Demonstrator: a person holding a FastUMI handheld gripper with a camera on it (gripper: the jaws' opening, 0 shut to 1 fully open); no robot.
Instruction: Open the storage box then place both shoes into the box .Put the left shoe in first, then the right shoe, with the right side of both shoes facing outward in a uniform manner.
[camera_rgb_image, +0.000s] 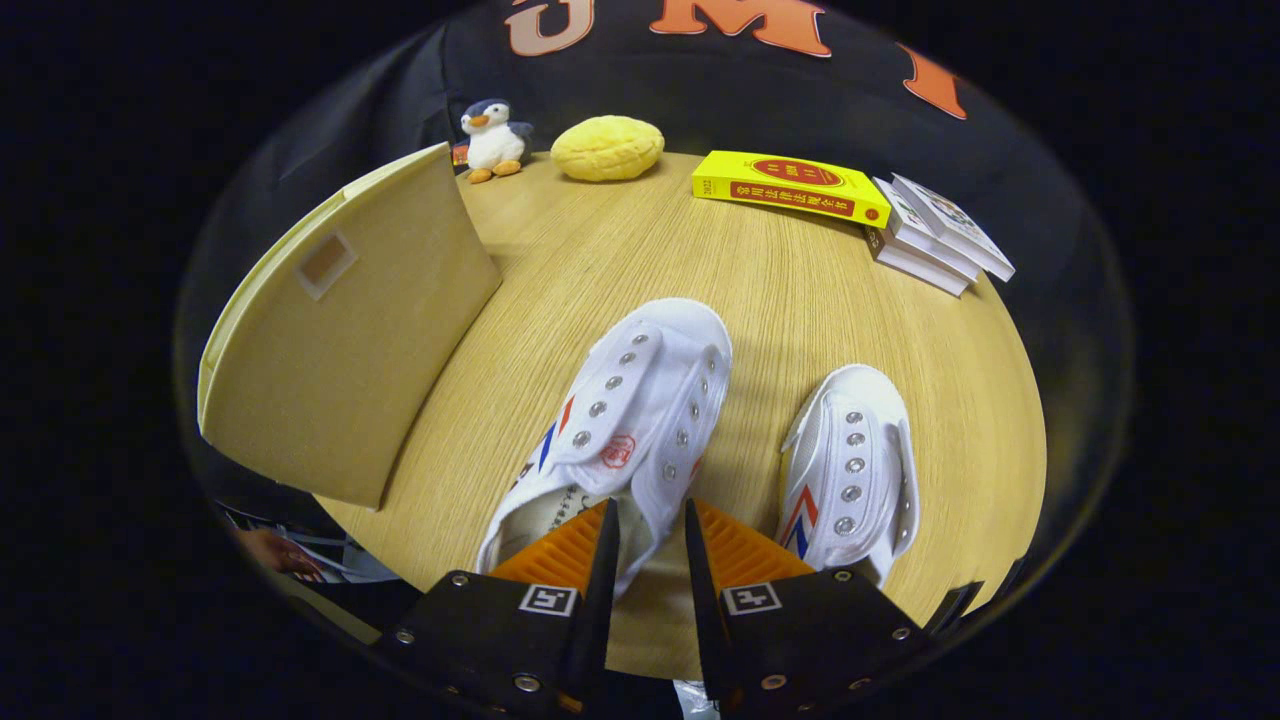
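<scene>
Two white canvas shoes with red and blue stripes lie on the round wooden table (760, 290), toes pointing away from me. The left-hand shoe (620, 420) looks bigger and closer, and the cloth of its right side wall sits between my fingers. My gripper (650, 512) is shut on that wall near the shoe's opening. The other shoe (850, 470) rests on the table just right of my fingers, apart from them. A beige storage box (340, 330) stands to the left of the shoes, its broad side with a small label patch facing me. I cannot tell whether it stands open.
At the table's far side sit a penguin plush (495, 135) and a yellow bun-shaped cushion (607, 148). A yellow book (790, 185) and a stack of white books (940, 235) lie at the far right. Bare wood lies between box and books.
</scene>
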